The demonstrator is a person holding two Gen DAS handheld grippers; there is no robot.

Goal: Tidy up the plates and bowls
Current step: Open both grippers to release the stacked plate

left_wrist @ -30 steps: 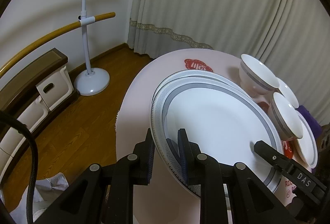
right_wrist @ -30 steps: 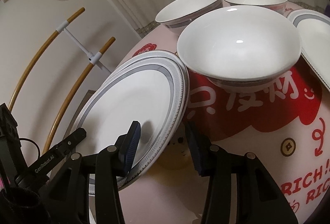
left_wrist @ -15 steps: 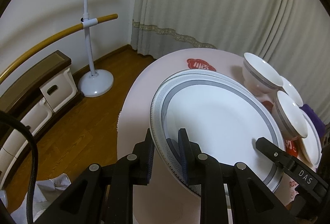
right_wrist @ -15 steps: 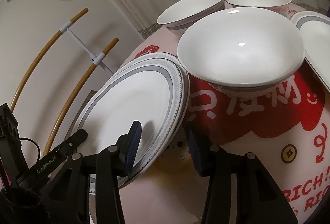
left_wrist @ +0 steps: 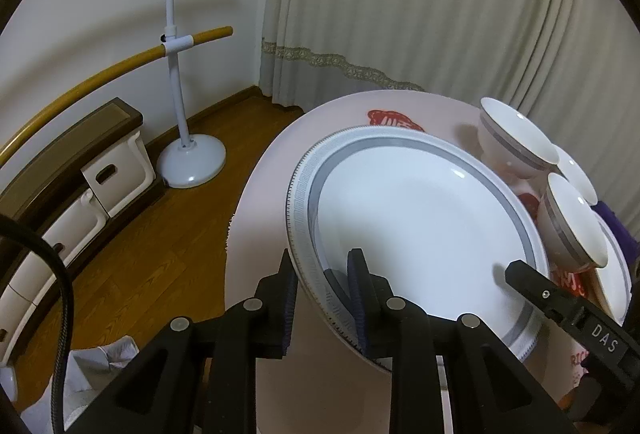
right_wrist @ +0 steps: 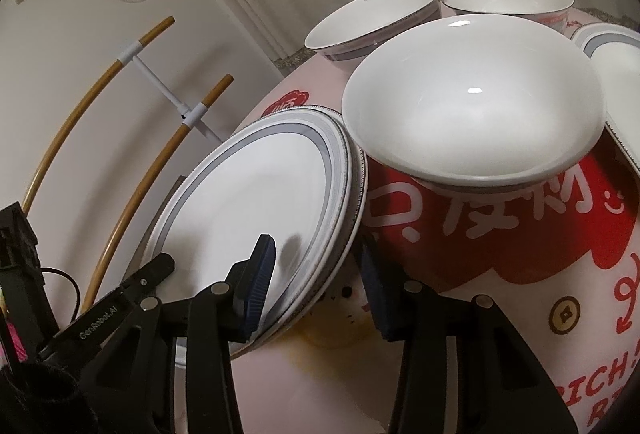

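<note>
My left tool (left_wrist: 320, 286) pinches the near rim of the top grey-banded plate (left_wrist: 424, 226), which sits tilted over a second plate (right_wrist: 356, 202) on the pink counter (left_wrist: 260, 234). My right tool (right_wrist: 316, 270) straddles the opposite rim, its jaws closing, pads not pressing yet. Three white bowls (right_wrist: 472, 114) stand just beside the plates, and another plate (right_wrist: 616, 74) lies beyond them.

Both cameras sit just behind their gripper fingers, angled down at the surface (left_wrist: 260, 234) from close range. The left faces the far curtain (left_wrist: 400, 14); the right looks leftward. Both share the stacked plates (left_wrist: 420, 226) (right_wrist: 256, 202) and bowls (right_wrist: 472, 102).
</note>
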